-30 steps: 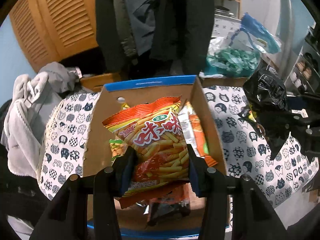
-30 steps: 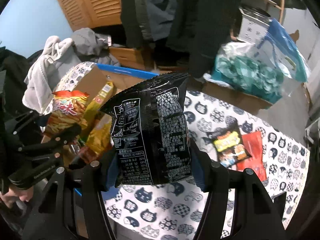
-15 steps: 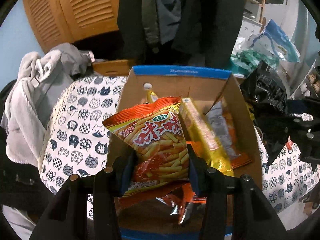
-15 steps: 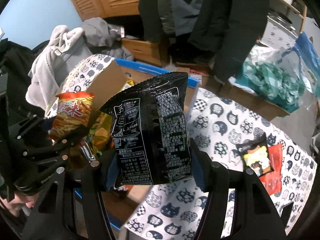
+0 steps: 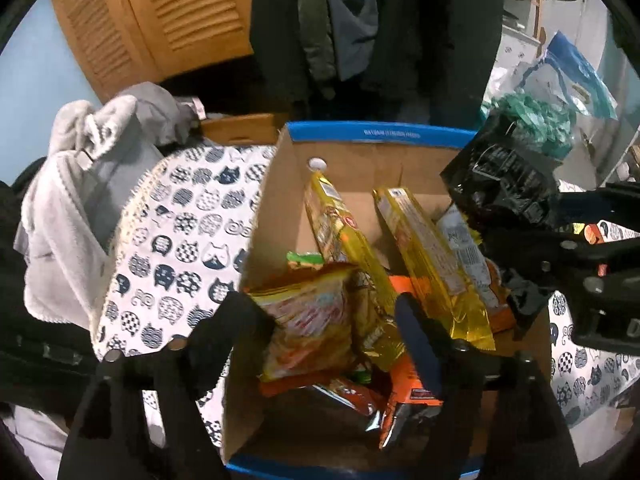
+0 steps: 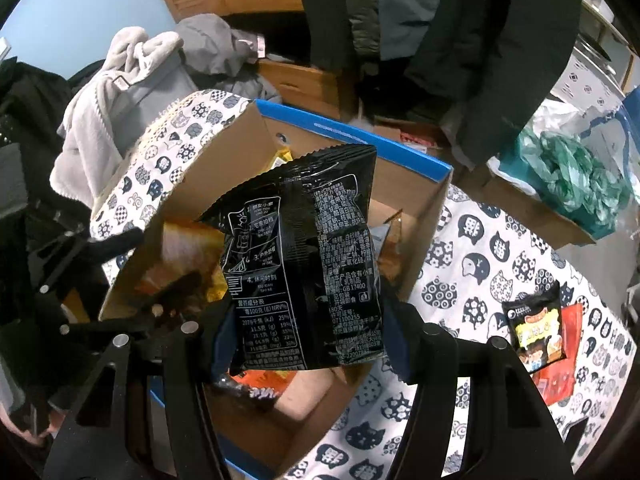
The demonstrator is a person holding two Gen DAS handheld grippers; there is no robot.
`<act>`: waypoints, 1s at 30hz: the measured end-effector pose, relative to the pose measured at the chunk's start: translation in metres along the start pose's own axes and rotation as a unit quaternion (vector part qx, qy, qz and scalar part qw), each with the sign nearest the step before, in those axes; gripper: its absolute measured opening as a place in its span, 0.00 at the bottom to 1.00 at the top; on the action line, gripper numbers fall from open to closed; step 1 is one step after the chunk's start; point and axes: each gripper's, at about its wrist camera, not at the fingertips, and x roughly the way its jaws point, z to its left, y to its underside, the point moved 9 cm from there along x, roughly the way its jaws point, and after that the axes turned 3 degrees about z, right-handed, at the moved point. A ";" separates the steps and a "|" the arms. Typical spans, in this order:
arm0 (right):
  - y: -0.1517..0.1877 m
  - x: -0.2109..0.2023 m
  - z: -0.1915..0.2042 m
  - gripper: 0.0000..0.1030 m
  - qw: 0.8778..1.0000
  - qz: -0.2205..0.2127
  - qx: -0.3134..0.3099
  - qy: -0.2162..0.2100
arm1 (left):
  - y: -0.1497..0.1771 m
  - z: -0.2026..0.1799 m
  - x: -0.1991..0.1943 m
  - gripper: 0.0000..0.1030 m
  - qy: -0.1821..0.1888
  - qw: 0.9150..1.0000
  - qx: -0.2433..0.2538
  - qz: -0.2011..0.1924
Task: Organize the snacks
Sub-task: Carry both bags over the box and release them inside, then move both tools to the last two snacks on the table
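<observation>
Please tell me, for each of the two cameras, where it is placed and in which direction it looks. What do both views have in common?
Left wrist: sits behind the left tool, looks down into the cardboard box; its fingers flank the orange snack bag.
Right wrist: sits behind the right tool, faces the box over the cat-print cloth; it grips the black snack bag.
Shared: box, black bag, each other's tool.

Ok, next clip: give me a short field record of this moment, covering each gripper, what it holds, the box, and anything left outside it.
left gripper: open, fingers either side of the orange fries bag, which sits low inside the box
right gripper: shut on the black snack bag, held upright above the box
cardboard box: blue-rimmed, open top, on the cat-print tablecloth
box contents: yellow packets leaning upright, orange wrappers beneath
outside box: small dark packet on a red packet
</observation>
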 end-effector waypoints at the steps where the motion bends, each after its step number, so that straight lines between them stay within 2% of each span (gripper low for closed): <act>1: -0.001 0.000 0.001 0.61 1.000 0.000 0.000 -0.001 | 0.000 0.002 -0.002 0.77 -0.002 1.000 -0.002 -0.002; 6: -0.004 0.004 0.007 0.64 1.000 0.002 -0.004 -0.009 | 0.000 0.004 -0.004 0.77 0.009 1.000 -0.010 0.001; 8: -0.004 0.002 0.006 0.74 1.000 -0.001 0.000 -0.009 | 0.000 0.003 -0.004 0.77 0.013 1.000 -0.012 0.004; 17: 0.007 -0.013 -0.018 0.74 1.000 -0.013 0.019 0.002 | 0.002 -0.016 -0.006 0.77 0.027 1.000 0.001 0.009; 30: 0.047 -0.031 -0.075 0.75 0.998 -0.015 0.047 0.026 | -0.001 -0.065 -0.018 0.77 0.044 0.998 0.040 0.005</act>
